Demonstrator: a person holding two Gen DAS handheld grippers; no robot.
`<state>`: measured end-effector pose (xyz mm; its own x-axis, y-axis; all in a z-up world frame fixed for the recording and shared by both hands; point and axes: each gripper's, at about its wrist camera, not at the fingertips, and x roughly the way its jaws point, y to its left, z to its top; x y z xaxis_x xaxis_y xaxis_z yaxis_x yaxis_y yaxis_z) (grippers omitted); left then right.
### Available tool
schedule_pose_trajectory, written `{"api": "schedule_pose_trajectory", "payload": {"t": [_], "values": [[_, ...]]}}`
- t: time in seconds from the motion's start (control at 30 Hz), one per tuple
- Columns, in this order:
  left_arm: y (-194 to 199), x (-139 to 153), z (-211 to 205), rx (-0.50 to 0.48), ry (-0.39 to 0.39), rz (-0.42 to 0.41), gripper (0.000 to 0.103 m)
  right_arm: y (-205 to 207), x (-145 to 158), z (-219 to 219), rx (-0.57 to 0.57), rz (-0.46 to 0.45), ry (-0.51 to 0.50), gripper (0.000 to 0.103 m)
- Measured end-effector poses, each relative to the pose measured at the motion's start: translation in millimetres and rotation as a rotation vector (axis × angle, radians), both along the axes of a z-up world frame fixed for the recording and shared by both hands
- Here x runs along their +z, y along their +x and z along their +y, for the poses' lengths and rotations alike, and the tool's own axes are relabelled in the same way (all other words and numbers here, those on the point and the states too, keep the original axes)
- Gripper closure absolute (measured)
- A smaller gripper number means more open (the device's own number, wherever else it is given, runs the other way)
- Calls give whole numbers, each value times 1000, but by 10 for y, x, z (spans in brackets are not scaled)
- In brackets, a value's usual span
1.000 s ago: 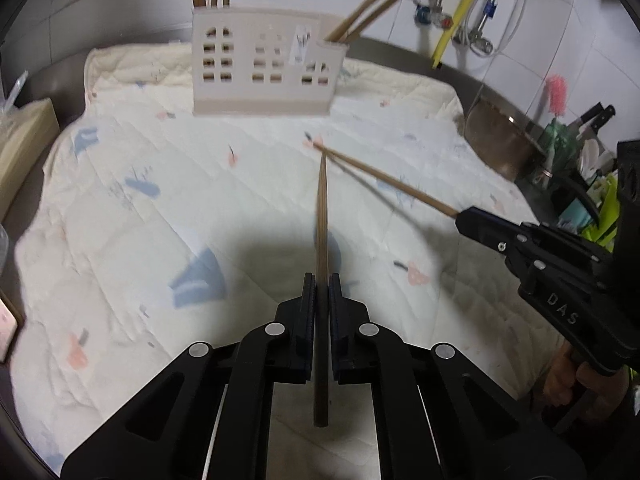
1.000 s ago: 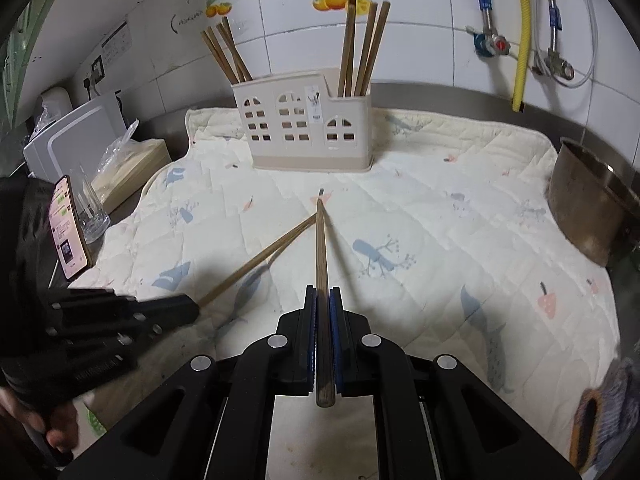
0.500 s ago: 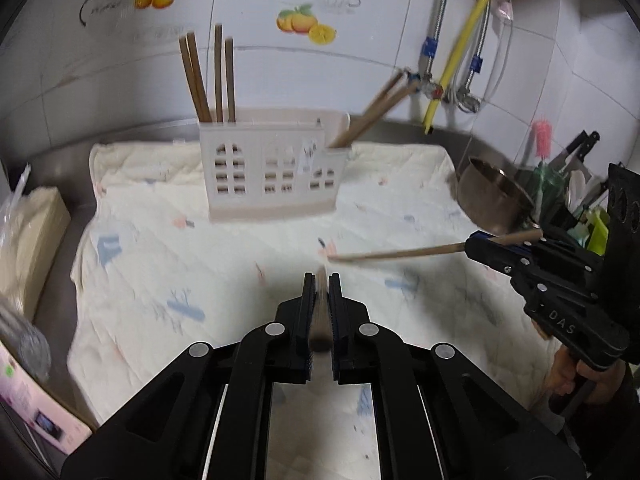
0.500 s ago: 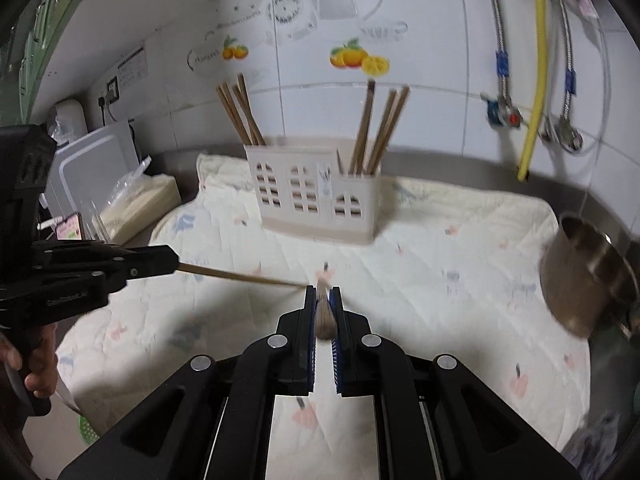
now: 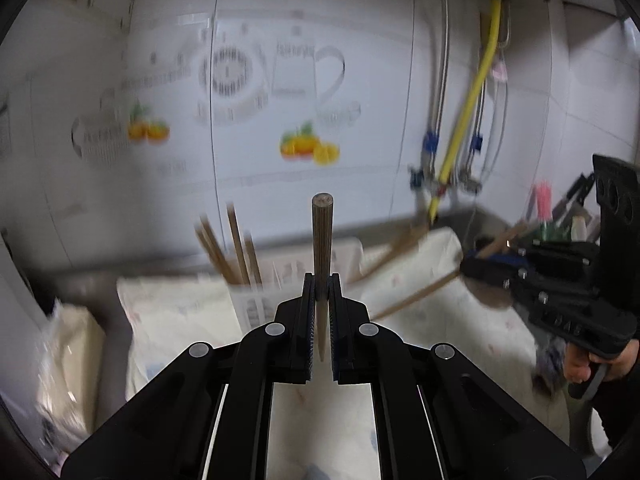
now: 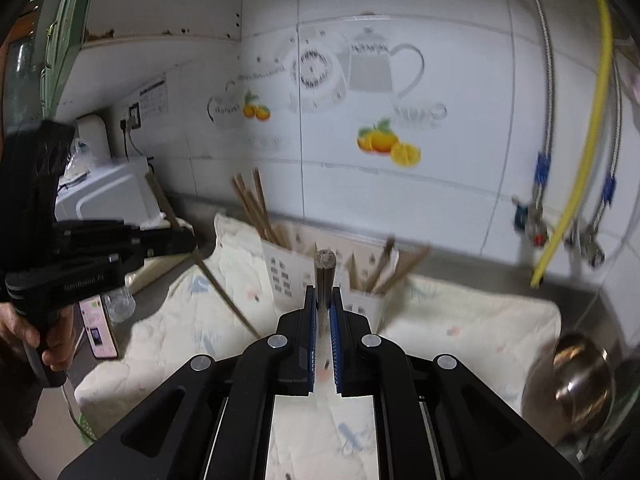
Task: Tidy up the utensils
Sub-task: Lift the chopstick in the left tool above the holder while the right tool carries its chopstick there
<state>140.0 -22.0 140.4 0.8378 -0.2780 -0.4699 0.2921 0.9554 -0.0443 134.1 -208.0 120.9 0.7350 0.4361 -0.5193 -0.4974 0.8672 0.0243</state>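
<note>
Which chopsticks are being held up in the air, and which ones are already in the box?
Two are held: one in the left gripper, one in the right gripper. The rest stand in the white holder.

1. Both fisheye views are ringed by a dark vignette, and straight lines are bent toward the edges.
2. Heavy motion blur is seen in the left wrist view: the utensil holder (image 5: 276, 280) and tile decals (image 5: 308, 148) are smeared.
3. The left gripper (image 5: 320, 288) and its chopstick (image 5: 322, 240) are rendered sharply.
4. Milder blur is shown in the right wrist view; the tiled wall (image 6: 400, 80) is lit evenly and coolly.
5. Glare is caught on the metal pot (image 6: 580, 376).
6. The quilted mat (image 6: 460, 332) is slightly overexposed.
</note>
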Motion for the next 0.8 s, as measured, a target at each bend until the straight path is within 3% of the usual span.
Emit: {"api": "schedule_pose_trajectory", "payload": {"t": [0.17, 0.33, 0.8], "values": [[239, 357, 12, 60, 19, -83, 98, 149, 299, 62, 22, -31, -11, 96], [561, 478, 75, 114, 7, -97, 98, 299, 448, 97, 14, -56, -23, 96], [1178, -78, 222, 147, 2, 66, 98, 809, 280, 138, -31, 0, -64, 96]]}}
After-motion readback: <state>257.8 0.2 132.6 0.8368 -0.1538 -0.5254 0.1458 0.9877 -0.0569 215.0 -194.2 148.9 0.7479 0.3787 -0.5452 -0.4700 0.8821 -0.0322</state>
